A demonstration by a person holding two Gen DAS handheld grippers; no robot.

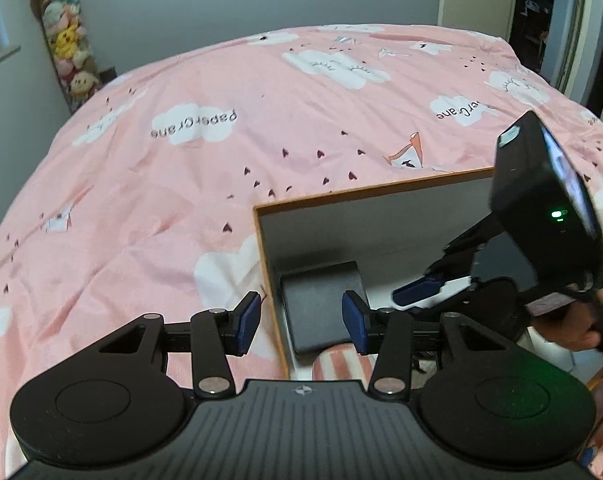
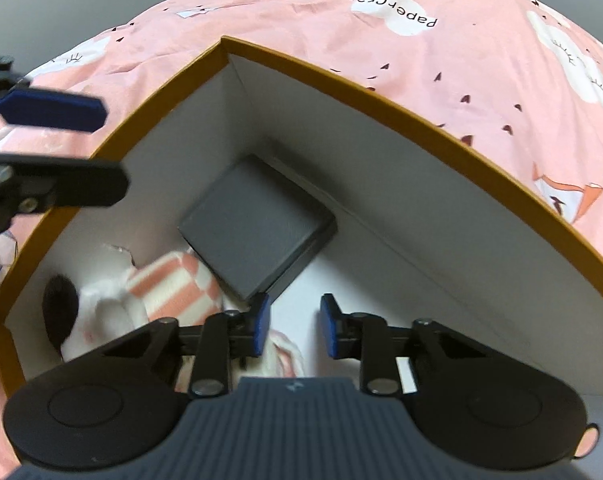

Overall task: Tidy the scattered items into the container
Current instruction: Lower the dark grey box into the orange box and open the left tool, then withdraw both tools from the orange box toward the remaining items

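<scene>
An orange-rimmed box [image 1: 365, 190] with white inner walls stands on the pink bedspread; it also shows in the right wrist view [image 2: 381, 98]. Inside lie a dark grey flat case [image 2: 253, 226], also in the left wrist view [image 1: 321, 304], and a plush toy in pink-and-white stripes [image 2: 169, 284] with a white body and dark ear. My left gripper [image 1: 301, 322] is open and empty, straddling the box's left wall. My right gripper [image 2: 294, 326] is open and empty, down inside the box over its white floor; in the left wrist view [image 1: 429, 290] it reaches in from the right.
The pink cloud-print bedspread [image 1: 221, 160] covers the bed all around the box. A column of plush toys [image 1: 67, 40] hangs in the far left corner. A doorway [image 1: 541, 20] opens at the far right.
</scene>
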